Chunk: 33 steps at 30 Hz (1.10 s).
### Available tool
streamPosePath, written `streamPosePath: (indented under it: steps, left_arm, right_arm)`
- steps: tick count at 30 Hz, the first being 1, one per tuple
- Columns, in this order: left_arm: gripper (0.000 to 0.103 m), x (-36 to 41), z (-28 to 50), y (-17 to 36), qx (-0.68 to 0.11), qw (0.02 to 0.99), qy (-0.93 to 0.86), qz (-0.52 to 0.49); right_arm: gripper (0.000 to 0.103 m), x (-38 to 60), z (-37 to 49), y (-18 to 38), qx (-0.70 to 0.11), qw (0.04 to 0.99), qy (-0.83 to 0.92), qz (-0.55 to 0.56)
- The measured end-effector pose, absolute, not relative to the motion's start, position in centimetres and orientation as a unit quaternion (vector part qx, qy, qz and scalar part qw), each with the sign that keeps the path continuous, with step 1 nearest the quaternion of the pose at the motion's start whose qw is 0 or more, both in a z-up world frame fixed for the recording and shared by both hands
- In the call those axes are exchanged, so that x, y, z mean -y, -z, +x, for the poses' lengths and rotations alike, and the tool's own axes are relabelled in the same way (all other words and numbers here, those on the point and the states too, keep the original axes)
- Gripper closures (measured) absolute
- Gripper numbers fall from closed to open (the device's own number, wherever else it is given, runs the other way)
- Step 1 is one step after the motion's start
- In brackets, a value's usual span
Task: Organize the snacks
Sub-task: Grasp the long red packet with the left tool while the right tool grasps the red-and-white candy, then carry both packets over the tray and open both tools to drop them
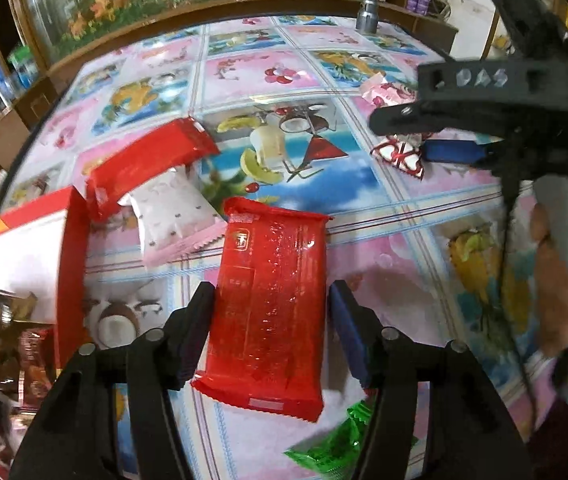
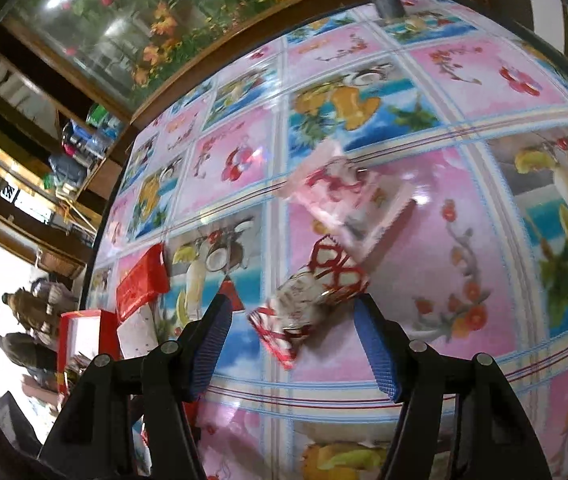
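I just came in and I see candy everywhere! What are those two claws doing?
A person holding a claw in each hand is tidying snacks on the flowery tablecloth. The left claw has its fingers on either side of a long red snack packet, hugging its edges. The right claw is open and reaching around a small red-and-white candy. A red box at the left already holds some snacks. Another red packet, a white pouch and a green packet wait on the table.

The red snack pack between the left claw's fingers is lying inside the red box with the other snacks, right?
Not quite. The red snack pack is between the left claw fingers, but it lies on the flowery tablecloth, outside the red box beside it. The left wrist view shows this.
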<state>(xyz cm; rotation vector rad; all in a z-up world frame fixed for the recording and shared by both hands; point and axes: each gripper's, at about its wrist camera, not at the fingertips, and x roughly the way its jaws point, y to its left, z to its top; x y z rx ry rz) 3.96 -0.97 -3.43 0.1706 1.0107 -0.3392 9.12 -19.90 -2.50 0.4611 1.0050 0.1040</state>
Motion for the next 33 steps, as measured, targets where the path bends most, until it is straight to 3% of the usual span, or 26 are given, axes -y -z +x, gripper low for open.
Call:
streamPosePath:
  steps: [2,6,12,18,27,33]
  left_arm:
    - [0.057,1.0,3.8,3.4,-0.474,0.86,0.169,0.084]
    - [0.058,0.8,3.4,3.3,-0.465,0.865,0.172,0.073]
    - [0.058,-0.9,3.0,3.1,-0.47,0.864,0.18,0.024]
    - [0.058,-3.6,1.4,2.1,-0.466,0.869,0.166,-0.012]
    - [0.058,-9.8,-3.4,-2.8,-0.393,0.911,0.123,-0.032]
    - [0.058,-14.6,-4.5,-3.4,-0.374,0.924,0.065,-0.045]
  right_arm:
    - [0.042,18.5,9.3,2.5,-0.469,0.865,-0.03,0.175]
    - [0.07,16.1,9.4,2.8,-0.447,0.892,0.039,0.057]
    - [0.076,15.6,9.0,3.0,-0.435,0.899,0.052,0.014]
    - [0.078,17.3,8.7,2.7,-0.436,0.897,0.031,0.062]
    - [0.079,16.6,7.0,0.6,-0.392,0.897,-0.119,0.163]
    - [0.079,11.0,4.8,-0.7,-0.363,0.897,-0.204,0.147]
